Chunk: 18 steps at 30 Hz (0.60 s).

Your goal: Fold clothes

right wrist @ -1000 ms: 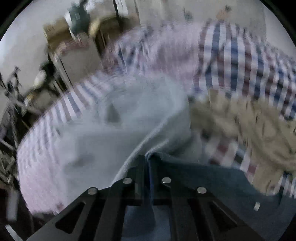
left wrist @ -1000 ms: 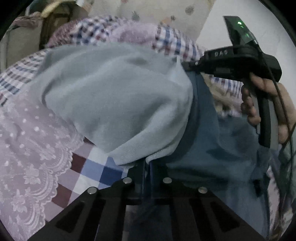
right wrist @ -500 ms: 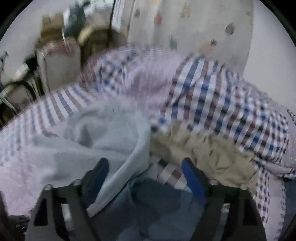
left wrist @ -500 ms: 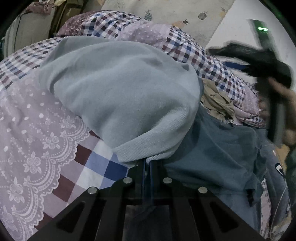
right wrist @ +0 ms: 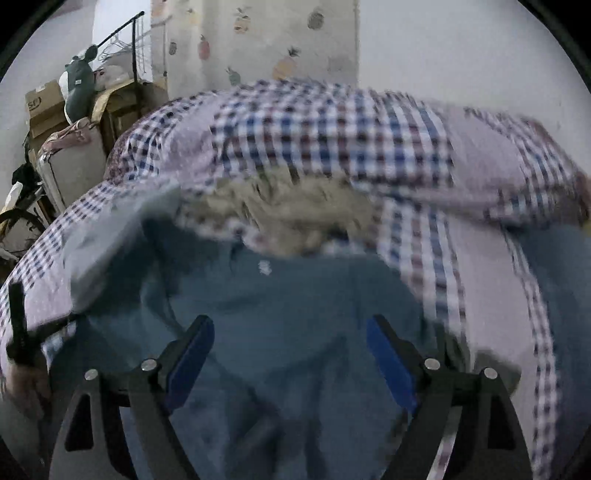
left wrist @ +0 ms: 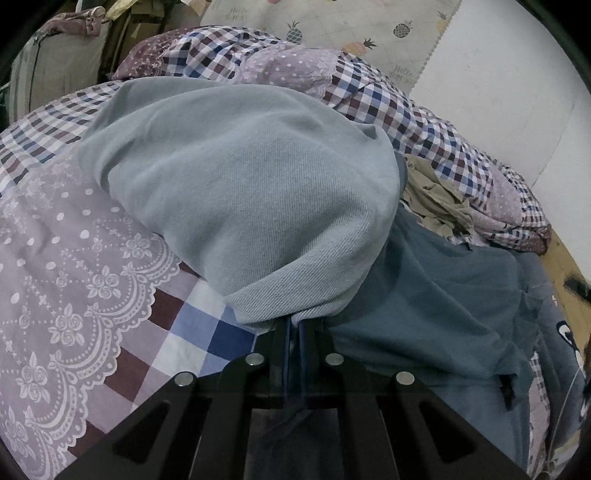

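Blue sweatshirt [left wrist: 436,295], spread across the checked bed, its near edge doubled back so that the pale grey-blue inner face [left wrist: 251,192] lies uppermost as a rounded flap over the left part, the darker outer face exposed on the right.

This is a lived-in bedroom in a home: a bed covered in a lilac lace-print and blue-maroon checked quilt [left wrist: 85,266] sits against a white wall hung with a cream pineapple-print cloth [left wrist: 332,26]. Beyond the bed, brown cardboard boxes [right wrist: 44,107], a black metal clothes rack [right wrist: 133,48] and a grey suitcase [left wrist: 48,74] crowd the corner.
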Motion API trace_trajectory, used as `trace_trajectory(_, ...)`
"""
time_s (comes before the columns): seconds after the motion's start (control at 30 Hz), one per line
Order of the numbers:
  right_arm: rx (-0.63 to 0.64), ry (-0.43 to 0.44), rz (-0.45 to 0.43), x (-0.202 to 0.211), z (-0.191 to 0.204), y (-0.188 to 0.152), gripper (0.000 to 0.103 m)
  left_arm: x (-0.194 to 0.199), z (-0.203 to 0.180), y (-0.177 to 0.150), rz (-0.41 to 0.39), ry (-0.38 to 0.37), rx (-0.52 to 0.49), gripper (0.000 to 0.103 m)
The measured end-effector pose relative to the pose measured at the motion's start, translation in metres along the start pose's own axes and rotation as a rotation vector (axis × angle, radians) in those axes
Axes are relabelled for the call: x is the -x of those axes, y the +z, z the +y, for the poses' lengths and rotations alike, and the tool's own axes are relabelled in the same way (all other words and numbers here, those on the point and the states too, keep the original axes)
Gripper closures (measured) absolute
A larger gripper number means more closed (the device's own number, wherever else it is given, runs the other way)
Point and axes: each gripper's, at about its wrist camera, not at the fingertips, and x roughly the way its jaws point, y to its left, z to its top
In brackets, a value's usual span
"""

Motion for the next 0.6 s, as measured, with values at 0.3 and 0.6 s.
trace_trajectory(0.3,0.025,0.029,0.169,-0.036,-0.007,-0.076,0.056,-0.002,-0.003,-0.002,-0.004,0.02,-0.016,0.1)
trace_trajectory(0.6,0.041,0.021,0.142,-0.055,0.001,-0.077,0.102,-0.003,-0.002,0.0,0.0,0.02,-0.019,0.1)
